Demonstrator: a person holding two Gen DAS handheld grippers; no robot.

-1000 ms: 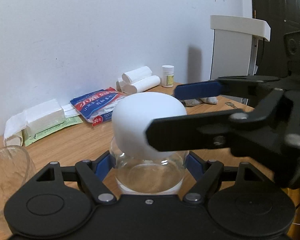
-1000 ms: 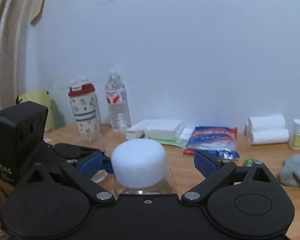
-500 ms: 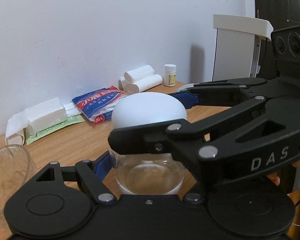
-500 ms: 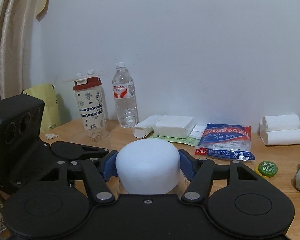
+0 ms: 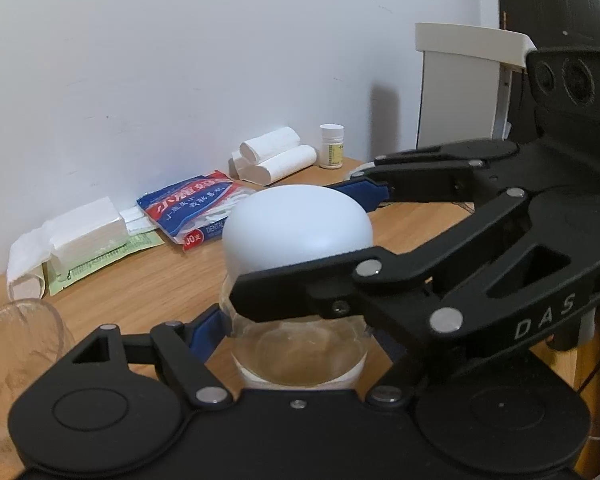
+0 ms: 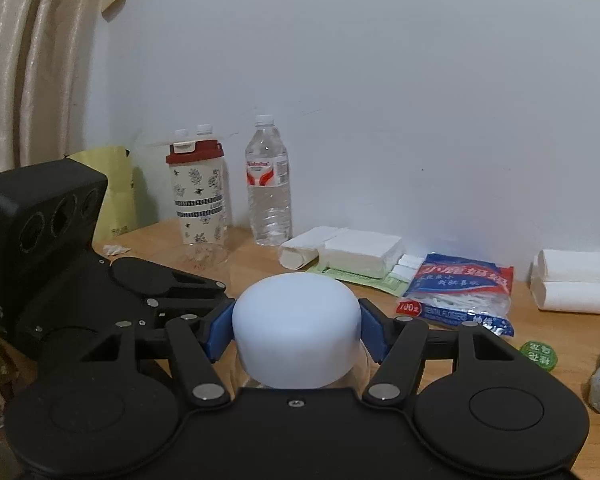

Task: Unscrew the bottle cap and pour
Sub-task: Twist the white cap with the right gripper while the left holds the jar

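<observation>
Left gripper (image 5: 296,332): pointed downward, blue pads clamped on clear bottle body (image 5: 300,356). Right gripper (image 6: 296,330): entering from the right, blue pads pressed on white cap (image 6: 296,332).

"DAS" is printed on the right tool (image 5: 300,236); "DENTAL FLOSSERS" on the floss bag (image 6: 460,294).

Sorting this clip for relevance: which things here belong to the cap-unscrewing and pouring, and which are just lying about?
In the job:
- white cap, right tongs shut on it
- clear bottle, left tongs shut on its body
- empty glass, likely the pour target

Lying about:
- water bottle
- patterned shaker
- floss bag
- paper rolls
- pill bottle
- green cap
</observation>
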